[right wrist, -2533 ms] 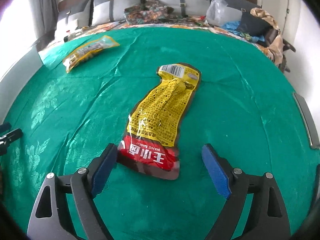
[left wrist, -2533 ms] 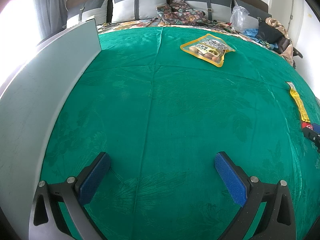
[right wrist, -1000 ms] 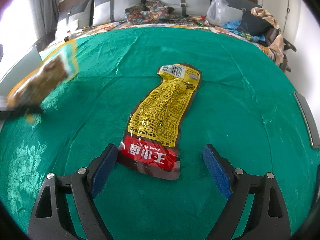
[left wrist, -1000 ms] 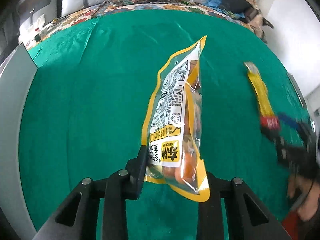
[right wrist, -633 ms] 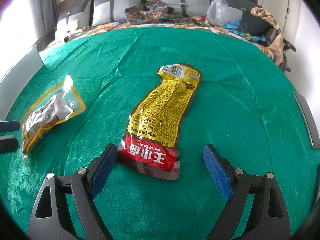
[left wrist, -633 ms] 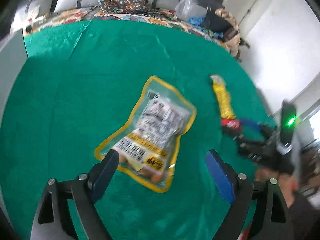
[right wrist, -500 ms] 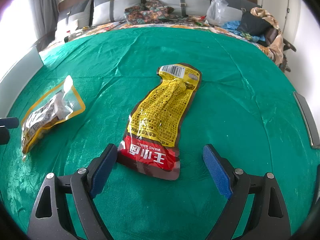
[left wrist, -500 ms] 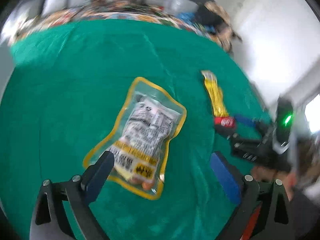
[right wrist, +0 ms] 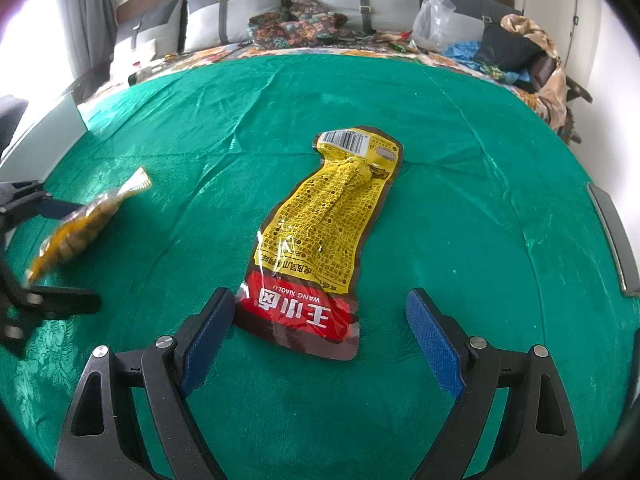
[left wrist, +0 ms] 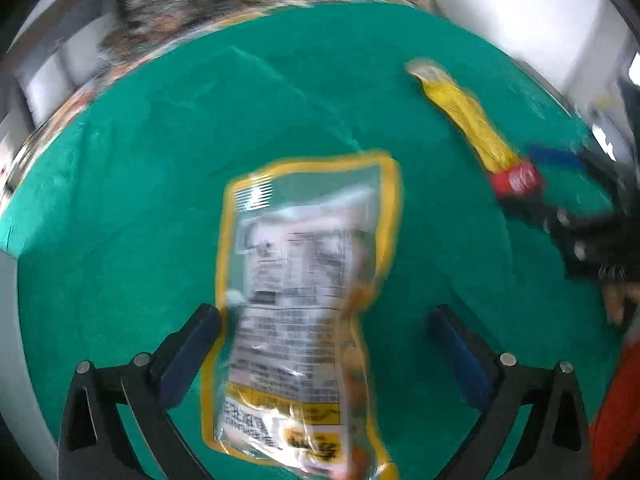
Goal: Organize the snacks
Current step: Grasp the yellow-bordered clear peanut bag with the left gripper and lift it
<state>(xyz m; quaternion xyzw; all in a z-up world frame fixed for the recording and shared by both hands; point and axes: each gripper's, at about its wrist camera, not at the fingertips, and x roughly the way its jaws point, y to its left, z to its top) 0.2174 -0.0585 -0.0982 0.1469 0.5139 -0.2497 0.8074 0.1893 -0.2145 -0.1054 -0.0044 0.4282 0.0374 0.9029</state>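
A clear snack pouch with a yellow border (left wrist: 304,308) lies between the open fingers of my left gripper (left wrist: 324,344); the view is blurred. It also shows in the right wrist view (right wrist: 84,224), tilted, between the left gripper's fingers (right wrist: 56,206). A long yellow and red snack pack (right wrist: 324,232) lies flat on the green cloth (right wrist: 460,208), its red end between the open fingers of my right gripper (right wrist: 320,336). The same pack (left wrist: 476,132) and the right gripper (left wrist: 560,184) show in the left wrist view at the right.
A grey board (right wrist: 44,136) stands along the left edge of the cloth. Pillows (right wrist: 360,0), patterned fabric, a plastic bag (right wrist: 434,20) and clothes lie at the far end. A dark bar (right wrist: 612,236) sits at the right edge.
The left gripper carried the yellow-bordered pouch from the far side, opened, and has since swung so the pouch sits between its fingers again. The right gripper has not moved.
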